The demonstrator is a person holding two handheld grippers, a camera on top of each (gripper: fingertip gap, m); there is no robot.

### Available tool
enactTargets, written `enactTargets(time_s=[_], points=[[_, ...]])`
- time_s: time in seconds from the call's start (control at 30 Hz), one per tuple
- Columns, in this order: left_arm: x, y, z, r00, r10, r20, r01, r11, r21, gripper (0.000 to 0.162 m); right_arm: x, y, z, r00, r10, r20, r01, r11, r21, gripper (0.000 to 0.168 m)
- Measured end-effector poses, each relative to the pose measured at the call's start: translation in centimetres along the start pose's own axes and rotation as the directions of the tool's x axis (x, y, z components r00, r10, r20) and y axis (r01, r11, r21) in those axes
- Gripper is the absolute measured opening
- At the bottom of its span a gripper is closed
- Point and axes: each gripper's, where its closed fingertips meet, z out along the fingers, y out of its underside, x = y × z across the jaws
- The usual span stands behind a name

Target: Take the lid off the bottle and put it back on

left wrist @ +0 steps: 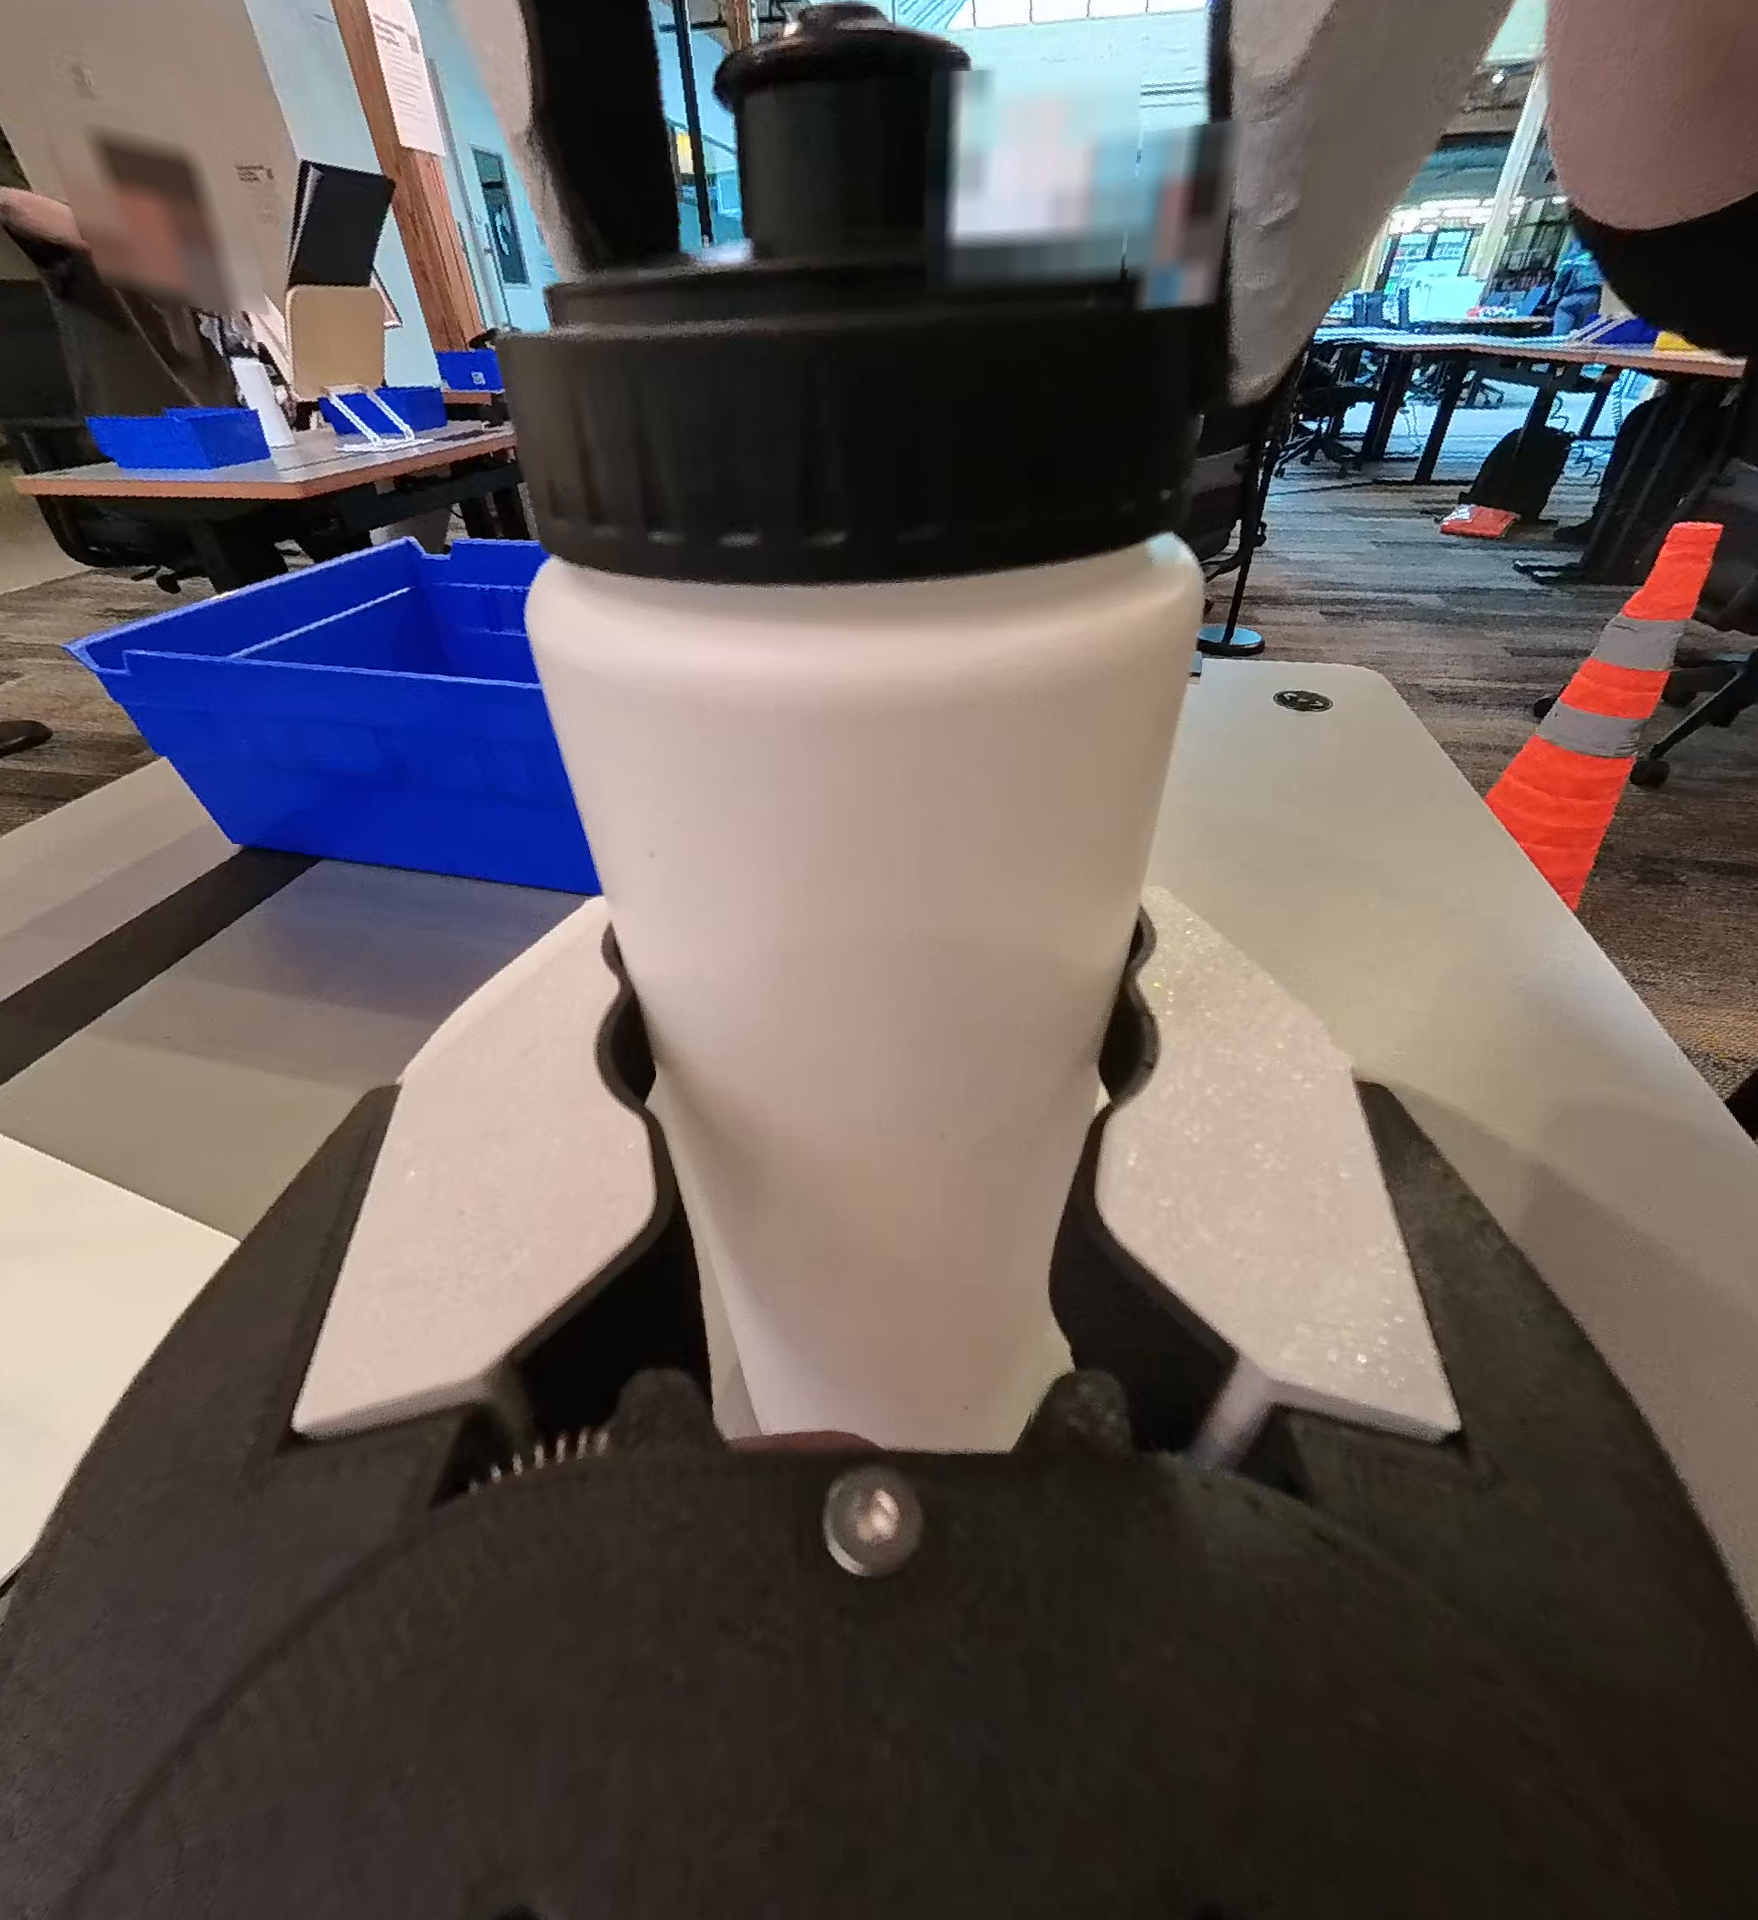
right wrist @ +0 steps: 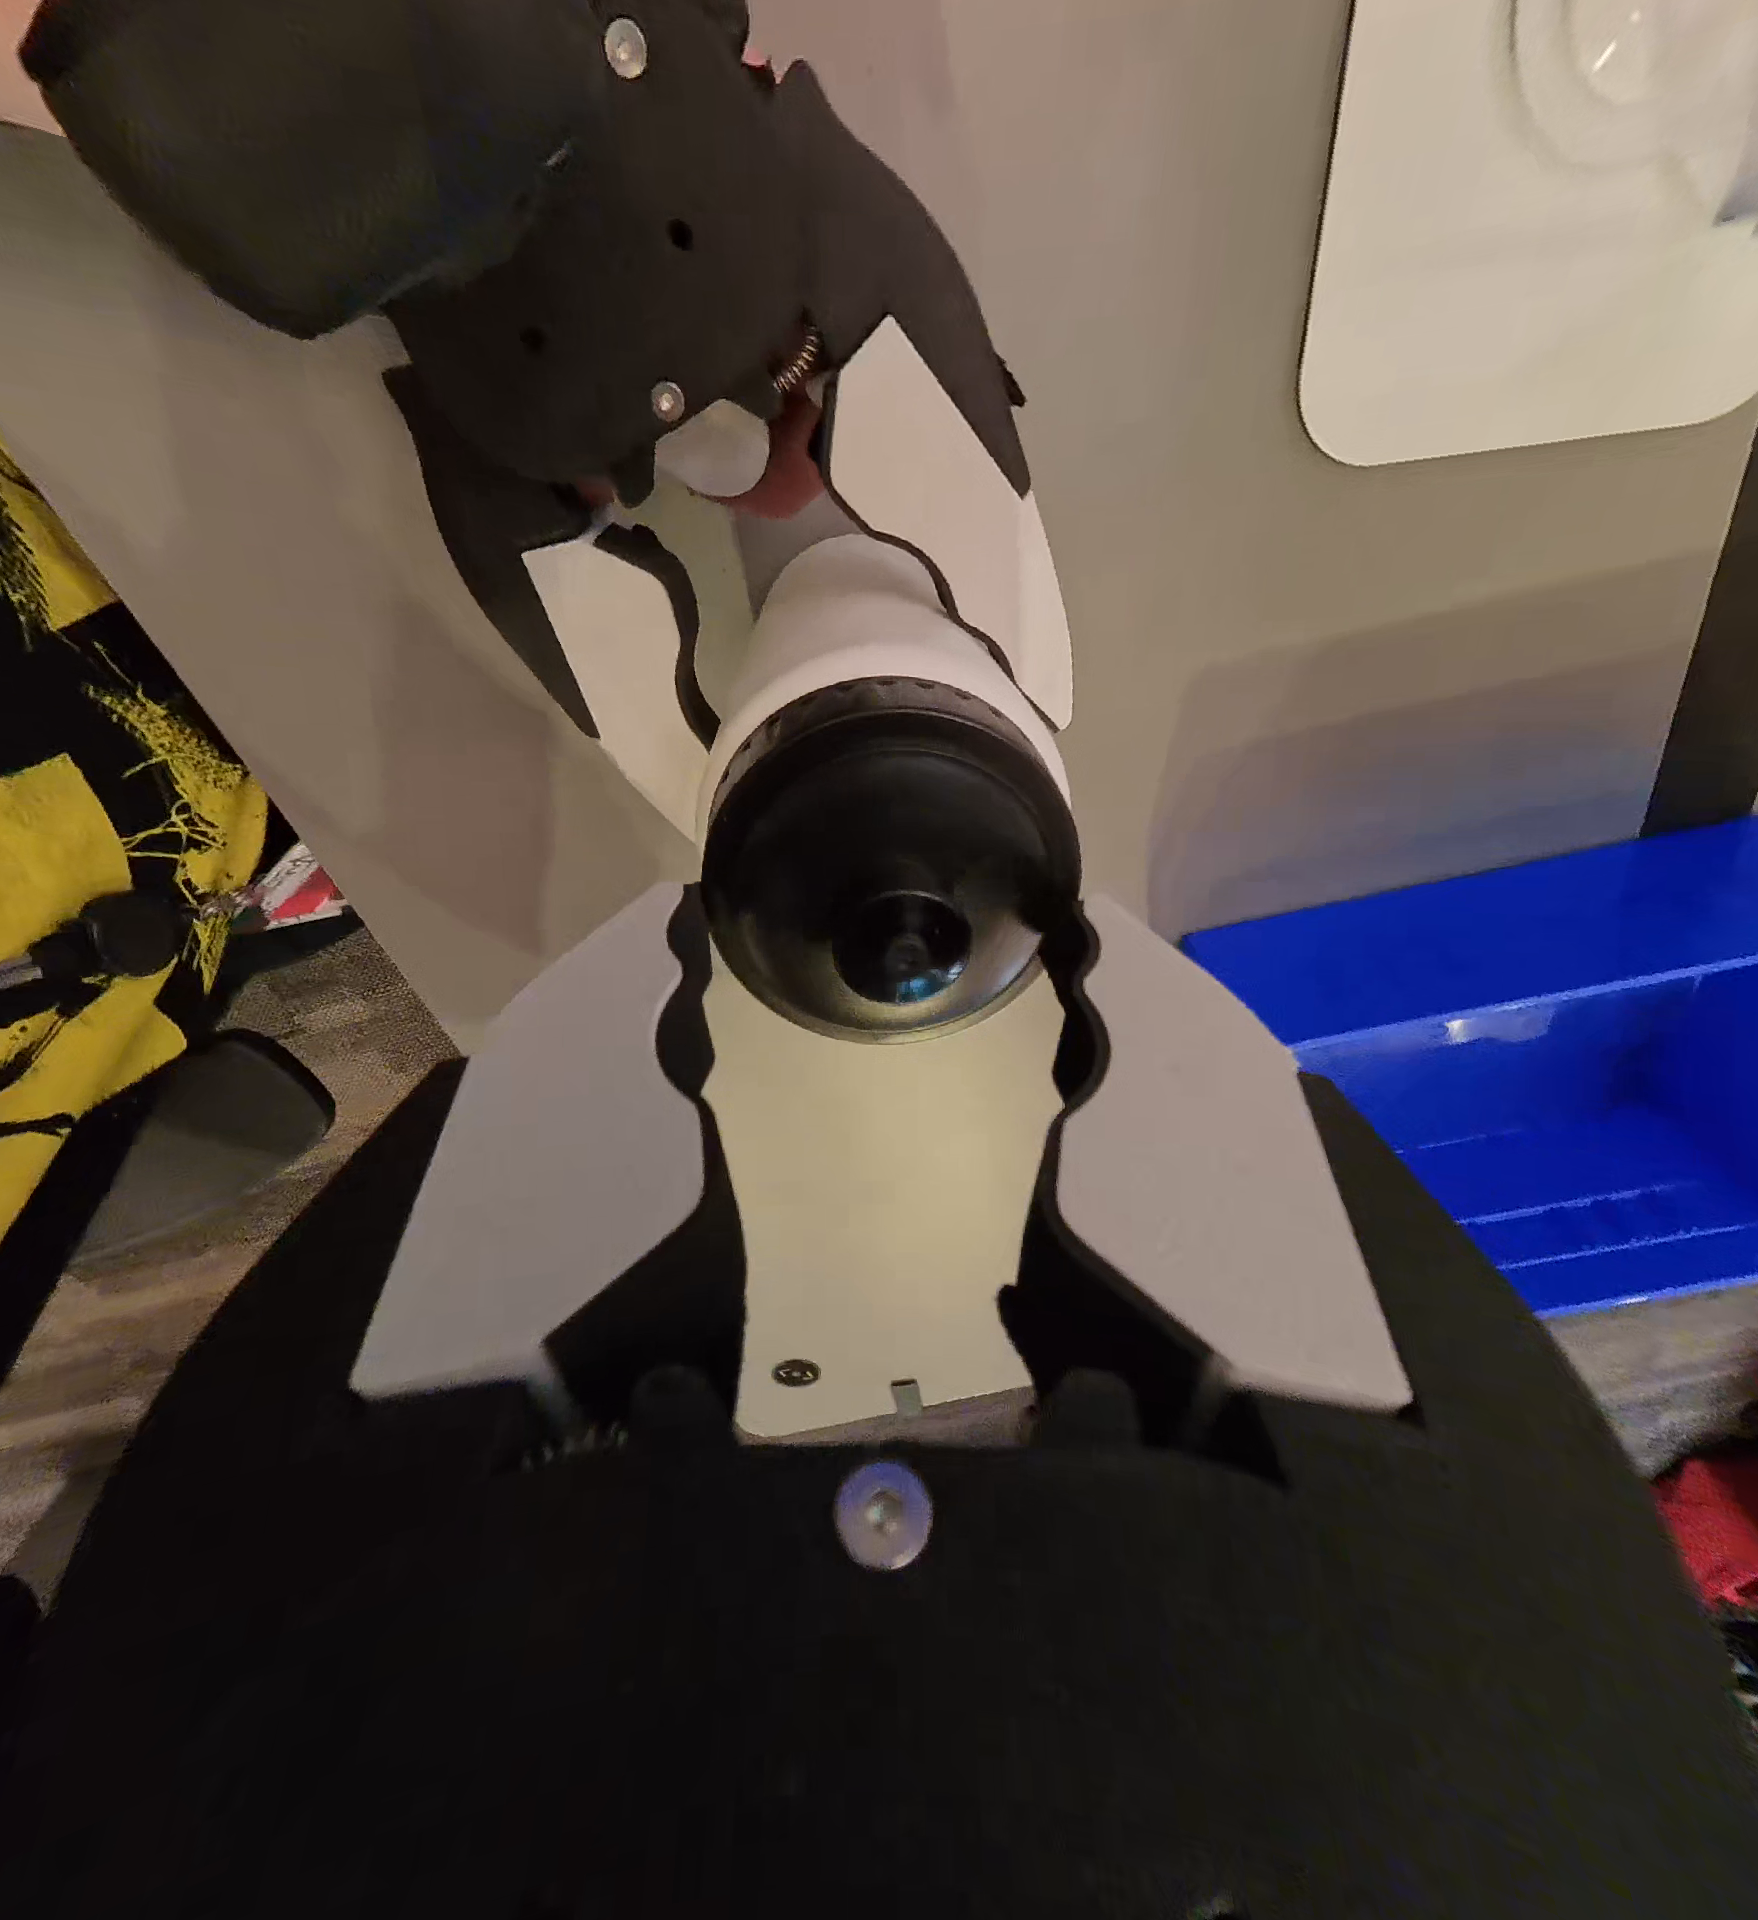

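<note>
Lid (left wrist: 849,436) on bottle (left wrist: 870,935); left tool (left wrist: 875,1029) clamps the body, right tool (right wrist: 880,997) wide around lid (which stage: can't tell).

Black tongs (right wrist: 880,997), white wavy-edged fingers (right wrist: 563,1143), silver screws (right wrist: 882,1514)

Soft indoor light lit both fisheye views evenly; the lid (left wrist: 844,416) was blurred, and edges bowed with faint shadows.

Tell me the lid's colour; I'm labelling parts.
Black lid, on the white bottle; left wrist view shows it best.
</note>
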Motion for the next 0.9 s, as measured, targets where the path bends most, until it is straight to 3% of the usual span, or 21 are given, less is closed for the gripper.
enactTargets(time_s=[0.23,0.4,0.53,0.6,0.73,0.8,0.9], points=[[0.0,-0.01,0.01,1.0,0.0,0.0,0.0,1.0,0.001,0.086,0.62,0.03,-0.11,0.934,-0.353,-0.046,0.353,0.935,-0.011,0.073],[-0.01,0.0,-0.01,1.0,-0.002,-0.003,0.002,1.0,0.003,0.086,0.28,0.07,0.22,0.947,-0.322,-0.013,0.321,0.947,-0.013,0.067],[-0.01,0.0,0.04,1.0,-0.003,-0.004,0.003,1.0,0.001,0.086,0.13,0.18,0.21,0.998,-0.053,0.016,0.054,0.999,-0.005,0.067],[0.07,0.0,0.07,1.0,-0.001,-0.007,0.001,1.0,0.001,0.086,0.01,0.24,0.21,1.0,0.01,-0.008,-0.01,1.0,-0.008,0.067],[0.14,0.0,0.08,1.0,0.0,-0.005,0.0,1.0,0.0,0.086,0.17,0.22,0.09,0.996,-0.088,0.002,0.088,0.996,-0.017,0.068],[0.14,0.0,0.08,1.0,0.0,-0.005,0.0,1.0,0.0,0.086,0.67,0.25,-0.09,0.982,-0.186,-0.017,0.186,0.982,-0.022,0.077],[0.14,-0.01,0.1,1.0,-0.001,-0.008,0.001,1.0,0.001,0.086,0.31,-0.02,-0.09,0.938,-0.347,-0.011,0.347,0.938,-0.014,0.069]])
